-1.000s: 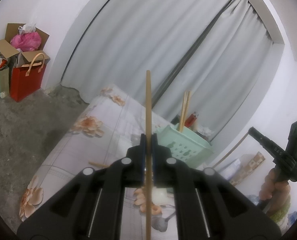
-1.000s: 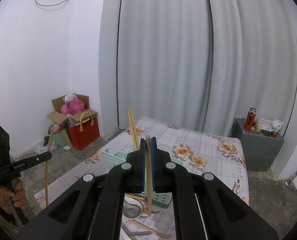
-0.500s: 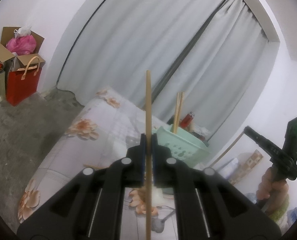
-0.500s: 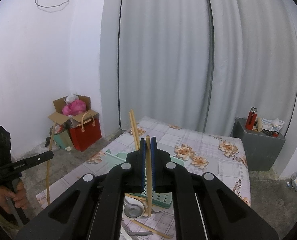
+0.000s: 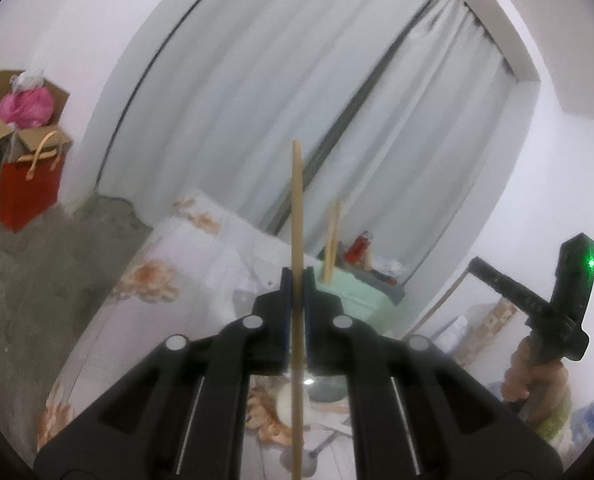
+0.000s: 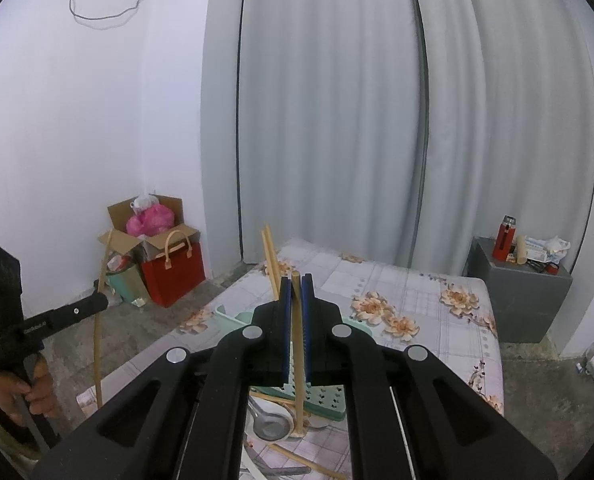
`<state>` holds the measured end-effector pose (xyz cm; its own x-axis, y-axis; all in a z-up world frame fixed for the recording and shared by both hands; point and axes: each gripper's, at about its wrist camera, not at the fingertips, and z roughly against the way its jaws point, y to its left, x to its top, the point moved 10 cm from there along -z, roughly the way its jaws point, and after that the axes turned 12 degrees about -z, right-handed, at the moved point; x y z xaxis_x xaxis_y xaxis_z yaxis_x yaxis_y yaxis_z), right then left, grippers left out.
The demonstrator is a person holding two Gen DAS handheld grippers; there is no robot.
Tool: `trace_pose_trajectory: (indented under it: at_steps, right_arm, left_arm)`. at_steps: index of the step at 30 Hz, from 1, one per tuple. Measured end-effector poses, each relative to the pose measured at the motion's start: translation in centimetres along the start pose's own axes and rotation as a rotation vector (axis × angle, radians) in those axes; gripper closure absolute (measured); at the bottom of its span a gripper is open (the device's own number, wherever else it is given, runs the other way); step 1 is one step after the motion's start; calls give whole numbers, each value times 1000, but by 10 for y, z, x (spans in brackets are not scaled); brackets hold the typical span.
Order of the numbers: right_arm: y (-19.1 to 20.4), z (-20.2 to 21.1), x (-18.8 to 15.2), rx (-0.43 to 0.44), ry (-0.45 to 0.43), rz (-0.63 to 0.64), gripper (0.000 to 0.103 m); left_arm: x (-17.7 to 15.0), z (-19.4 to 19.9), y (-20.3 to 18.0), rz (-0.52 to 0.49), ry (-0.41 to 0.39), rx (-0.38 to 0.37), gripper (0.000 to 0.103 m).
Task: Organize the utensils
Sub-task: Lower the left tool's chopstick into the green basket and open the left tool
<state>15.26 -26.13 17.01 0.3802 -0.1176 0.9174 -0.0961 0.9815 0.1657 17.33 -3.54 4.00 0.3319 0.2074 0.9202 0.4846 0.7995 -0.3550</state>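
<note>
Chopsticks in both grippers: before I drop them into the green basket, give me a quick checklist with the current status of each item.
1. Left gripper shut on its chopstick: ok.
2. Right gripper shut on its chopstick: ok.
3. Green basket in view on the floral table: ok.
4. Room in basket: two chopsticks already standing; free space inside: cannot tell.
5. Right chopstick's lower tip above the basket opening: not ok, it shows in front of the basket by the metal spoon.
6. Left view sharp enough to aim: not ok, blurred.

Five chopsticks [image 6: 296, 344], one basket [image 6: 325, 398], one spoon [image 6: 271, 424]
</note>
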Motion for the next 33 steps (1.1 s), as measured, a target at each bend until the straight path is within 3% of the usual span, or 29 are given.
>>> trace_pose_trajectory:
  at_steps: [8, 17, 25, 33]
  right_arm:
    - [-10, -1, -7, 14, -3, -40, 98]
    - [-33, 2, -13, 49, -24, -124, 98]
    - [-47, 3, -21, 76, -12, -154, 98]
    - [-54, 9, -23, 94, -13, -166, 98]
  left_arm:
    - [58, -20, -31, -61, -124, -63, 99]
    - [117, -92, -82, -144, -267, -91, 99]
    - [101, -169, -91, -143, -239, -11, 99]
    - [81, -208, -86, -174, -200, 109, 99]
